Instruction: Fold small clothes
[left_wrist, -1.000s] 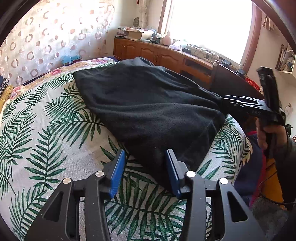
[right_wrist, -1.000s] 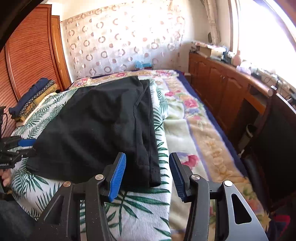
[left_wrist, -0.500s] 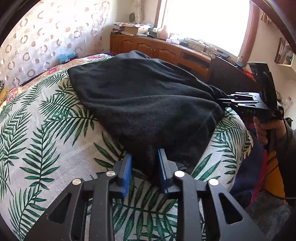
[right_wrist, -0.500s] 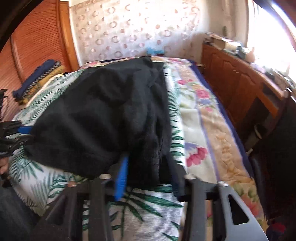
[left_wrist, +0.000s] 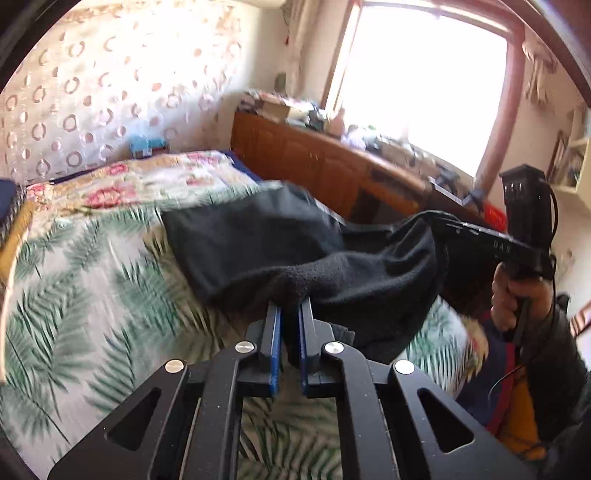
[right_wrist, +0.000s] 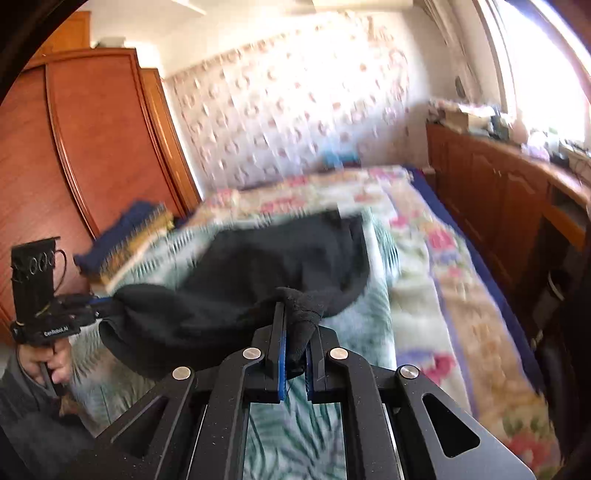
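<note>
Left tool (left_wrist: 290, 314) and right tool (right_wrist: 297, 325), each clenched on a near corner of the black fleece garment (left_wrist: 258, 236), raise its edge off the bed (left_wrist: 92, 295) for folding.

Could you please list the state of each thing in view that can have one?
Left gripper: shut on the garment's near edge.
Right gripper: shut on a bunched corner of the garment.
Garment: black, near edge lifted off the bed, far part lying on it.
Bed: covered by a leaf-print sheet.
Folded stack: lying by the wardrobe.
Wardrobe: doors closed.
</note>
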